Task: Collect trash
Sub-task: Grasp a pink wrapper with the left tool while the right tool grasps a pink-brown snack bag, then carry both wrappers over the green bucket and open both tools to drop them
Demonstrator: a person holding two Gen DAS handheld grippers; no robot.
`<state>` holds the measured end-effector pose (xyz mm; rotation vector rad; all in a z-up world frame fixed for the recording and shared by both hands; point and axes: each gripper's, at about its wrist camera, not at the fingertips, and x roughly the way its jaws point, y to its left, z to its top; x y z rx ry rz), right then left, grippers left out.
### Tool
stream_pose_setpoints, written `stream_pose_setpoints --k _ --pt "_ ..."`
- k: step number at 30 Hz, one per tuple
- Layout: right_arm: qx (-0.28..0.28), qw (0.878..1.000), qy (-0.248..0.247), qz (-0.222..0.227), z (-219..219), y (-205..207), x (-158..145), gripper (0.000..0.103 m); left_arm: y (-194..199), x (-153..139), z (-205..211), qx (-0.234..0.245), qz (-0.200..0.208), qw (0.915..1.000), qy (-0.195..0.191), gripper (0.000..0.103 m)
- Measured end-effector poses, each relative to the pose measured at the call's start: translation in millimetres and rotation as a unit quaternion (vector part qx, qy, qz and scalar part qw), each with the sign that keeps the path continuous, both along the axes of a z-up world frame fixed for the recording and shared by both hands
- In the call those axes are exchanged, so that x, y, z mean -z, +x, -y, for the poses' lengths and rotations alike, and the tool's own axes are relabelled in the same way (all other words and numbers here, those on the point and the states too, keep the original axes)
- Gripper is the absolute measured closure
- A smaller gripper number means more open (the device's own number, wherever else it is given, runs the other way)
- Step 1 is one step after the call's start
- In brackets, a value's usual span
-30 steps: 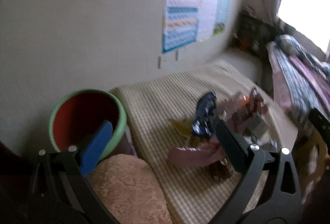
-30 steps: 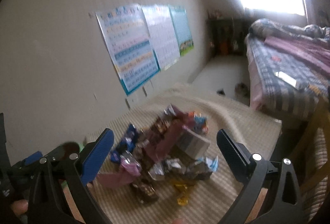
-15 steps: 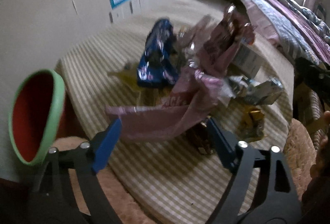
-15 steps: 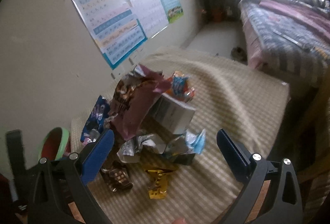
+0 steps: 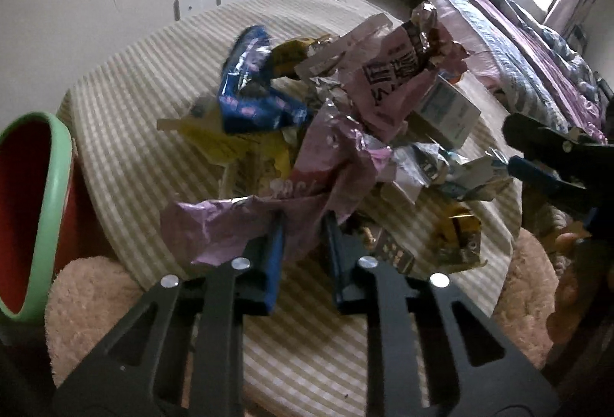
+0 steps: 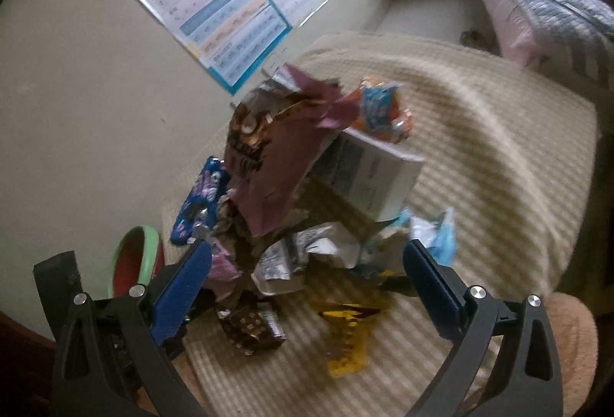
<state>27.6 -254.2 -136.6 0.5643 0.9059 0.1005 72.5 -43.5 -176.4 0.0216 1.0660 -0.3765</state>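
Your left gripper [image 5: 303, 225] has just squeezed shut on the pink wrapper [image 5: 268, 213] at the near edge of the table [image 5: 126, 133]. Lift it slowly so the other trash [image 5: 364, 102] stays put. Then carry it to the green bin [image 5: 50, 209] past the table's left edge. Your right gripper [image 6: 307, 259] hangs wide open over the pile, holding nothing. Keep it still.

one bin [image 5: 34, 209], one box [image 6: 368, 179], two grippers [image 5: 303, 236]
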Motion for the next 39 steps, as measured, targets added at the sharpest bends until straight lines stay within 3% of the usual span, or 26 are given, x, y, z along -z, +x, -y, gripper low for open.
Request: stream_pose_setpoints --k 2,5,9,14,17,20,23,27,29,31,34,39 --pt "-0.008 1.000 0.011 -0.002 -3 4 0 0.007 0 -2 2 0.005 0.004 1.0000 -0.003 0.078" --pt "-0.013 1.000 0.024 -0.008 -3 6 2 0.007 -1 -8 2 0.012 0.020 0.9996 -0.018 0.040" --pt "-0.017 0.999 0.037 -0.011 -4 9 1 0.007 2 -15 0 0.003 0.046 0.9985 -0.030 0.025" --pt "-0.015 0.999 0.036 -0.005 -3 16 -5 0.007 17 9 -2 -0.008 -0.009 0.9997 -0.023 0.025" --pt "-0.016 0.999 0.038 0.007 -3 28 -14 0.007 18 13 -4 -0.009 -0.021 0.9992 -0.033 0.035" --pt "-0.020 0.999 0.032 0.012 -7 45 -18 0.012 18 14 -10 -0.021 -0.026 0.9986 -0.041 0.053" --pt "-0.017 0.999 0.026 0.014 -11 64 -18 0.016 18 15 -17 -0.032 -0.029 0.9977 -0.052 0.059" --pt "-0.015 1.000 0.019 -0.002 -17 88 -10 0.033 16 13 -18 -0.031 -0.023 0.9978 -0.054 0.062" --pt "-0.010 1.000 0.019 -0.018 -17 97 -1 0.047 14 13 -20 -0.030 -0.023 0.9978 -0.055 0.062" --pt "-0.011 0.999 0.022 -0.029 -16 101 6 0.071 13 11 -24 -0.033 -0.023 0.9973 -0.061 0.062" --pt "-0.016 1.000 0.019 -0.019 -17 95 4 0.089 11 6 -32 -0.042 -0.018 0.9964 -0.072 0.062" --pt "-0.025 0.999 0.008 0.019 -17 76 -12 0.093 6 -9 -35 -0.039 0.006 0.9955 -0.086 0.062"
